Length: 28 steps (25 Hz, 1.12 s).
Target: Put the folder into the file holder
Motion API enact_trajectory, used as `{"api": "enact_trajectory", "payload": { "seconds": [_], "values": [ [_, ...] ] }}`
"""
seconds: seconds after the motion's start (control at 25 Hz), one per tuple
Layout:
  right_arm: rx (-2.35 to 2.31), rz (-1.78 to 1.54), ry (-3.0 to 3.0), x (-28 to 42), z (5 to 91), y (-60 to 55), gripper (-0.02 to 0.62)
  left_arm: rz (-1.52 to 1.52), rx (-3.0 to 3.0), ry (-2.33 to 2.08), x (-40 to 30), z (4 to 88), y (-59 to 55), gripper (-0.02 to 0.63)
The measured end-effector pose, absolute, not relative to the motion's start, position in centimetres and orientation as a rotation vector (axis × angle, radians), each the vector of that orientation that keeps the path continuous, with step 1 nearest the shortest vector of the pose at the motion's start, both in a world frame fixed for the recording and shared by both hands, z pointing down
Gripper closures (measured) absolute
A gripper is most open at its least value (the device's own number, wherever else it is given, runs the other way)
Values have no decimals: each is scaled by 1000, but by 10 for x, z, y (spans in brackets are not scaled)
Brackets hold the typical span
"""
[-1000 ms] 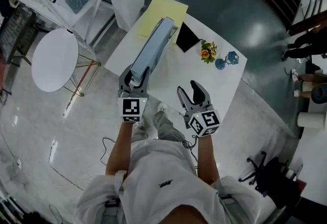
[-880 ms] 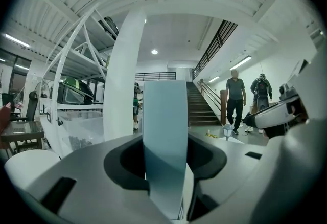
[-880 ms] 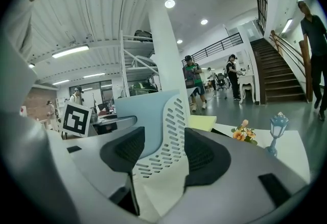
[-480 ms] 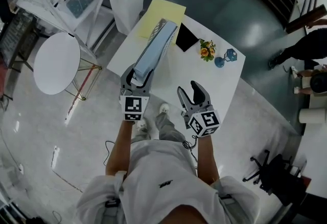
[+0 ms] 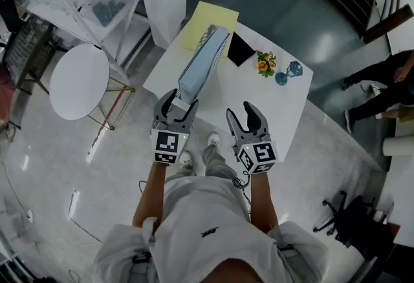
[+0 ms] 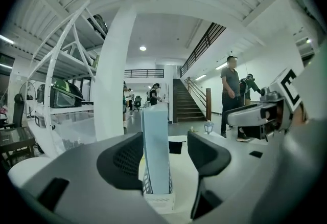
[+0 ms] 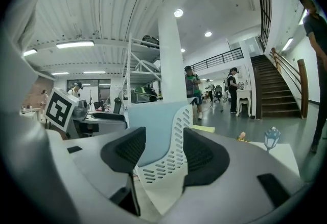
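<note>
On the white worktop (image 5: 272,107) the pale-blue flat folder (image 6: 156,146) is seen standing in the white perforated file holder (image 7: 171,161); the left claw (image 5: 180,101), just opened, is released with the folder's end between its jaws, untouched, the right claw (image 5: 240,110), just narrowed, is held empty and unclenched; placement is judged done, withdrawal being called for next.

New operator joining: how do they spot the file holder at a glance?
Find the white table. Along its left side in the head view stands the file holder, a white perforated rack with a pale blue folder upright in it. It is the only tall thing there; the yellow sheet and black pad beside it lie flat.
</note>
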State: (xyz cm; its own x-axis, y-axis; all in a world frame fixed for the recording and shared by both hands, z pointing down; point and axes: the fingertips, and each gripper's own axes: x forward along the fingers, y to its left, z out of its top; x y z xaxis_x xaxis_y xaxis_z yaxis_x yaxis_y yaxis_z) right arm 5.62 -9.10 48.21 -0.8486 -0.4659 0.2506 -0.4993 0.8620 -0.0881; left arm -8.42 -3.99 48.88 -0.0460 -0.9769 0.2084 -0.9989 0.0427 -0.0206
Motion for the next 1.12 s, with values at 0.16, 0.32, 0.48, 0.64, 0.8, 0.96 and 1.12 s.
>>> {"api": "enact_trajectory", "payload": {
  "seconds": [0.16, 0.32, 0.48, 0.64, 0.8, 0.96, 1.12],
  "values": [
    [771, 205, -2812, 58, 480, -80, 362, 254, 2099, -2133, -78, 484, -21, 324],
    [790, 139, -2772, 61, 484, -69, 364, 234, 2107, -2120, -73, 481, -5, 324],
    [797, 116, -2760, 63, 488, -61, 367, 231, 2130, -2111, -65, 480, 1, 324],
    [811, 112, -2763, 63, 486, -56, 370, 231, 2155, -2110, -62, 474, 2, 324],
    [823, 108, -2765, 63, 483, -56, 374, 229, 2172, -2110, -60, 470, 1, 324],
    [828, 105, -2771, 64, 483, -57, 376, 230, 2171, -2114, -60, 471, 0, 324],
    [825, 106, -2775, 61, 482, -58, 377, 228, 2161, -2119, -62, 471, -1, 324]
  ]
}}
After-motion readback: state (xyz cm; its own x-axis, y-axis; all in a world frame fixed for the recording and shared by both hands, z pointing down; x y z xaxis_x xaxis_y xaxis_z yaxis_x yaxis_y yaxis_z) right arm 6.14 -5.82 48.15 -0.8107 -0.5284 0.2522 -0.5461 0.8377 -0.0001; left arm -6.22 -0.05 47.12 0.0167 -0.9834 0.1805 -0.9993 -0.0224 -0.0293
